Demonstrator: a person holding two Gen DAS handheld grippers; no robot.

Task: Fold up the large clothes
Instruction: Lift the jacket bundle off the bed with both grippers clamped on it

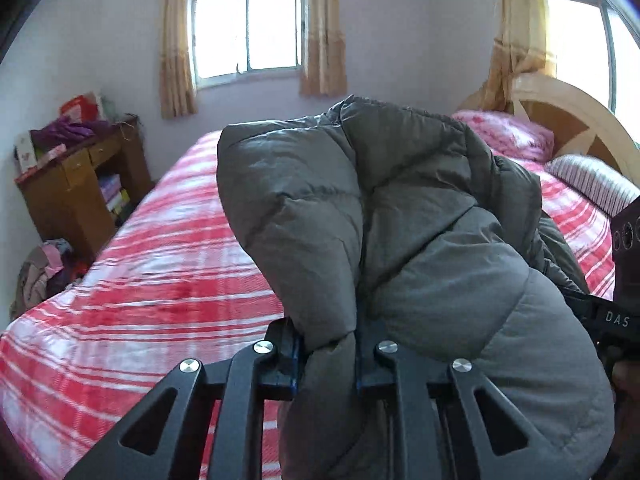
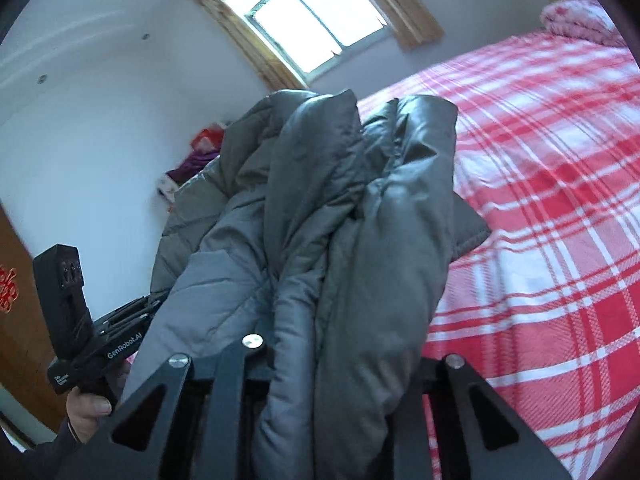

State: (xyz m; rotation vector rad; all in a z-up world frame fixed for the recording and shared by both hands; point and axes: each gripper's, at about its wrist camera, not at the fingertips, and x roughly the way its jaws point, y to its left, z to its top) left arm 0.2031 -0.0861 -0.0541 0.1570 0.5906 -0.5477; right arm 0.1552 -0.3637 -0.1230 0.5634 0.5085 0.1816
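We find our left gripper (image 1: 328, 354) clenched on a pinched fold of the grey padded jacket (image 1: 400, 240), the cloth squeezed between its two fingers and bulging above them. Our right gripper (image 2: 340, 356) grasps another bunch of the same jacket, which fills the gap between its fingers and hides the tips. The jacket hangs lifted between both tools, clear of the bed (image 1: 160, 260), above its red-and-white checked cover near the front edge. In the right wrist view the left hand (image 2: 86, 412) shows at lower left, gripping its handle. Farther back, a striped pillow (image 1: 592, 184) and a pink quilt (image 1: 508, 136) lie by the wooden headboard (image 1: 580, 116). A cluttered wooden cabinet (image 1: 76, 184) stands beside the bed's far left edge, under a curtained window (image 1: 248, 28).
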